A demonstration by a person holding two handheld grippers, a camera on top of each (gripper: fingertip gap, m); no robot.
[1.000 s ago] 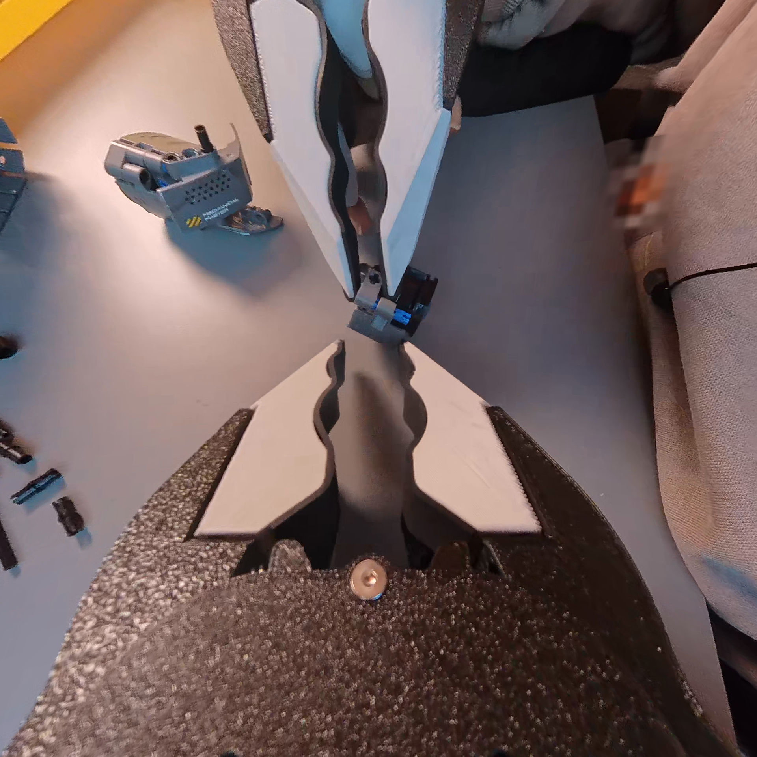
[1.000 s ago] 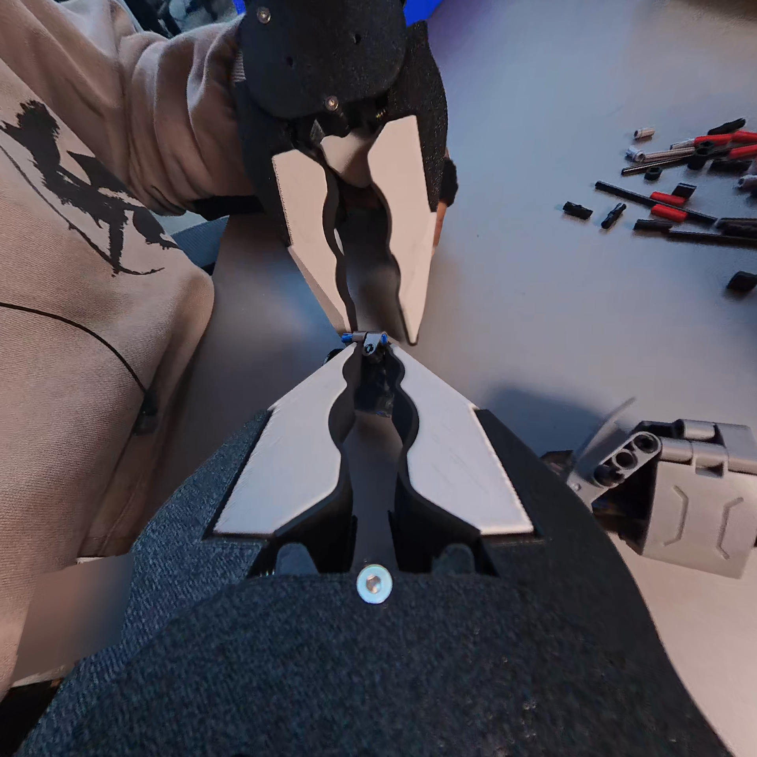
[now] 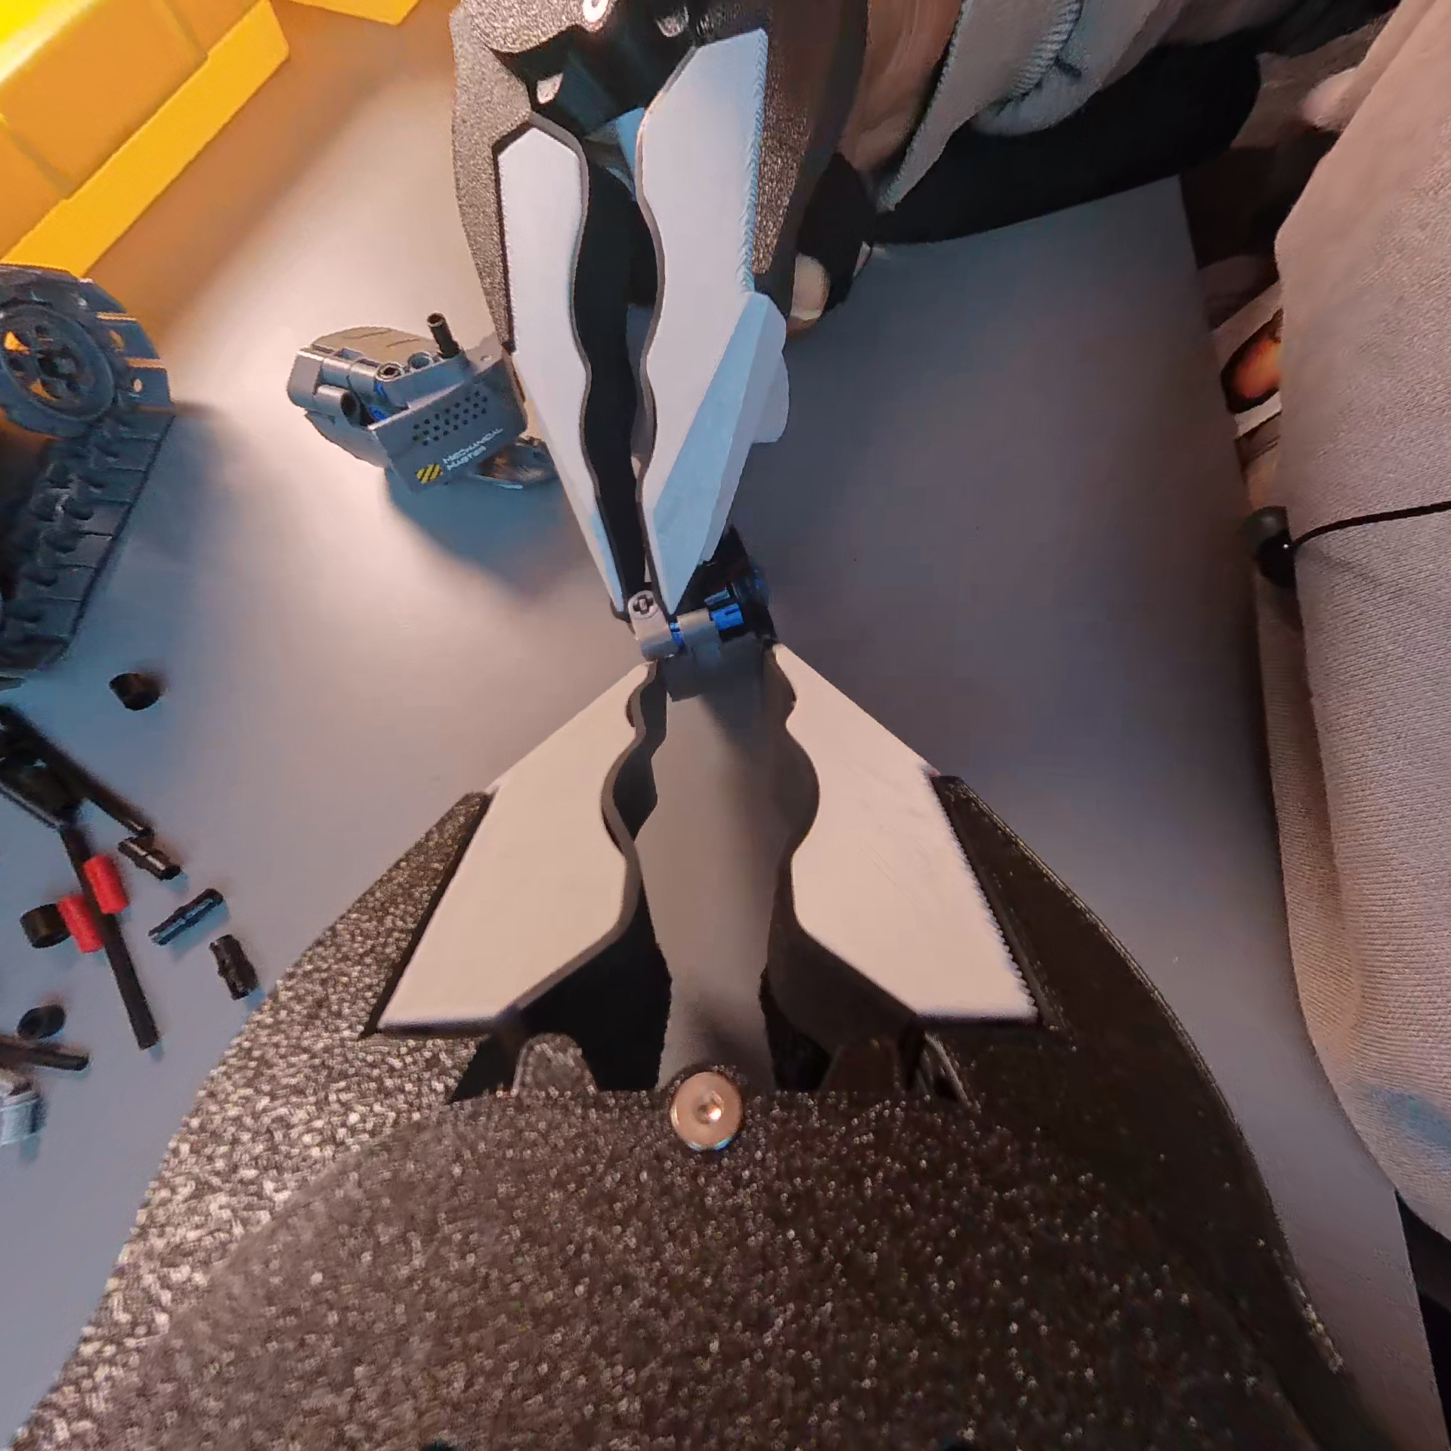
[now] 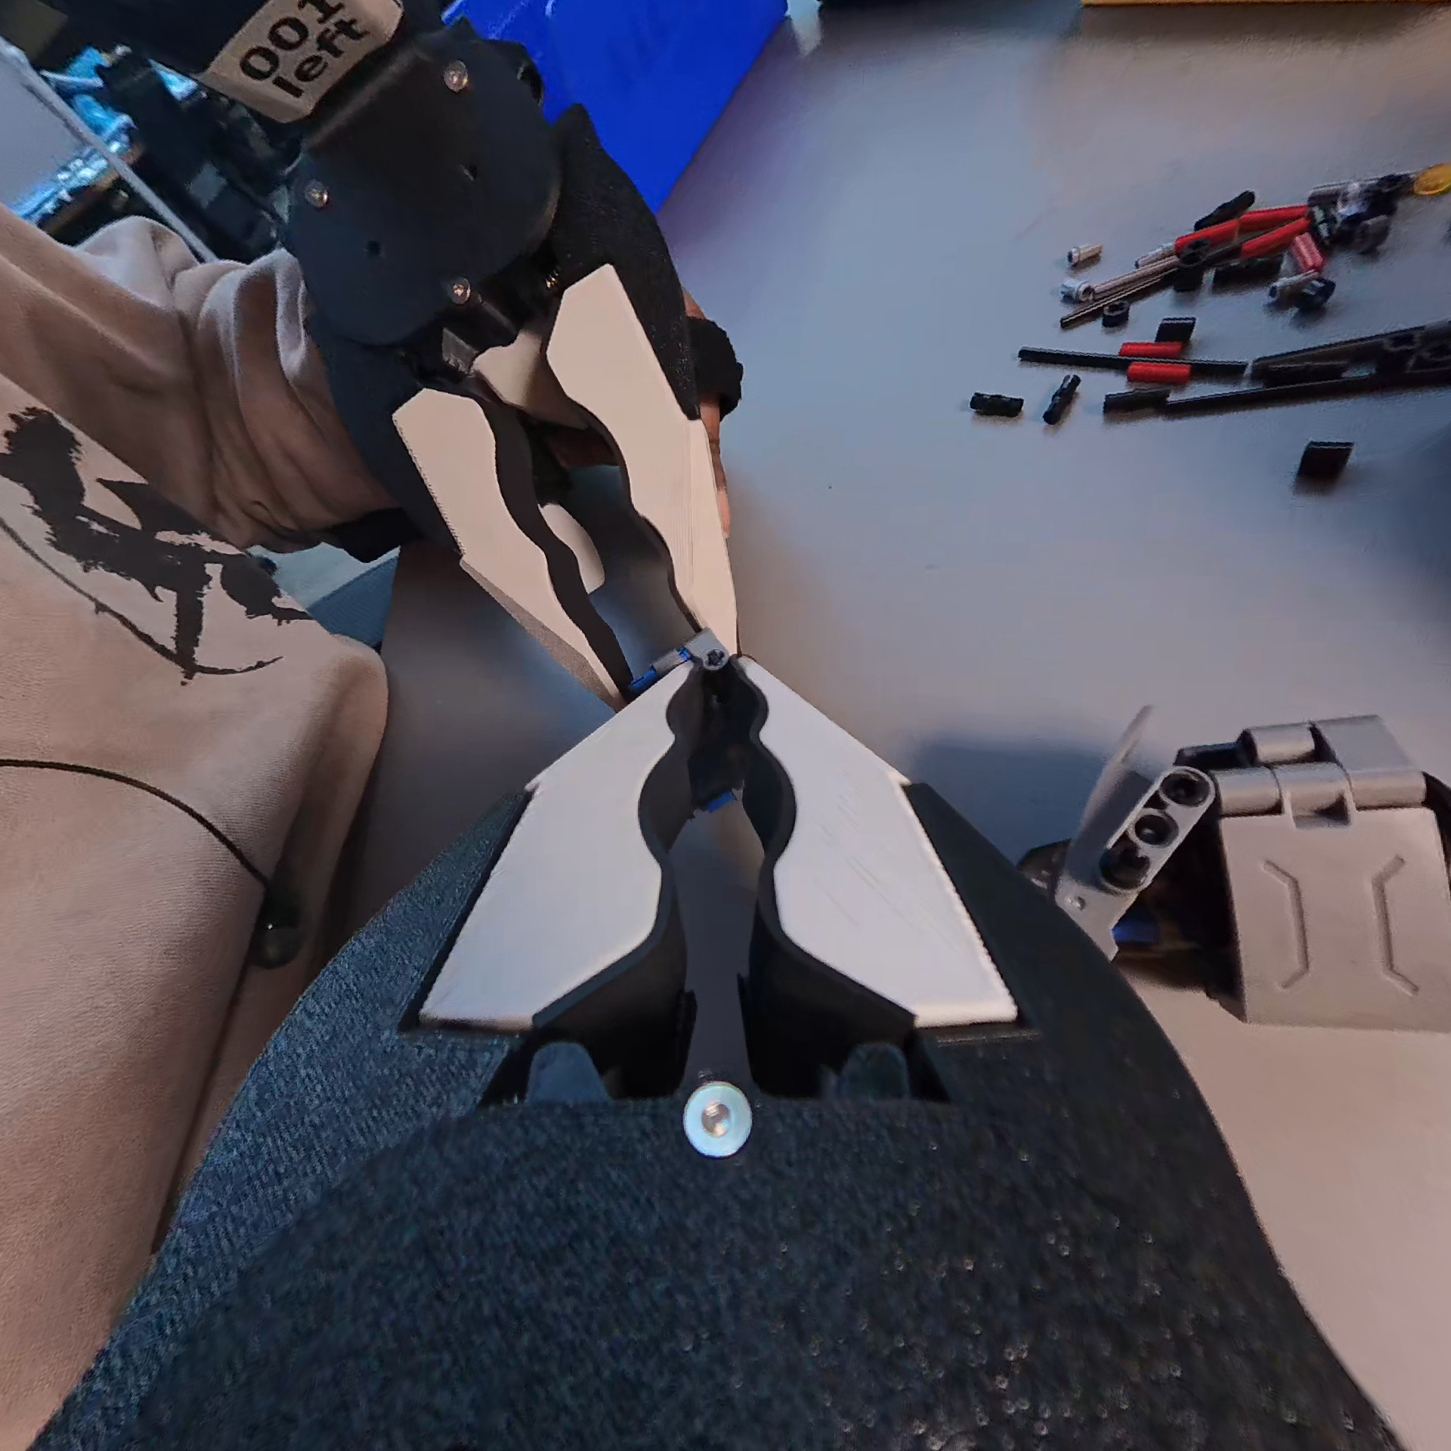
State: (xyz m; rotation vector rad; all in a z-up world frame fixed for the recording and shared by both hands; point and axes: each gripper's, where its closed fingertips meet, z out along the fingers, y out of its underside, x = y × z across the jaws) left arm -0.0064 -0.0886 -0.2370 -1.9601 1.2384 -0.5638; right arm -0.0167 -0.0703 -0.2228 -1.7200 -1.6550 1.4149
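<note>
Both grippers meet over the table (image 3: 981,550), just in front of the person's sleeve (image 4: 157,377).

Right gripper (image 4: 716,667): jaws nearly closed, pinching the part (image 3: 683,636), a small grey, black and blue assembly, at the very tips. The part is held off the table.

Left gripper (image 3: 710,663): jaws partly open, tips set either side of the part's grey end. One tip touches it. I cannot tell whether both press.

Judgement: the right hold uses only the fingertips, so there is little margin. I'd keep both grippers in line and steady, with no twisting.

Nearby, well apart from the part: grey block (image 3: 440,416), tracked wheel (image 3: 55,408), and loose pins (image 3: 188,915) at the left.
</note>
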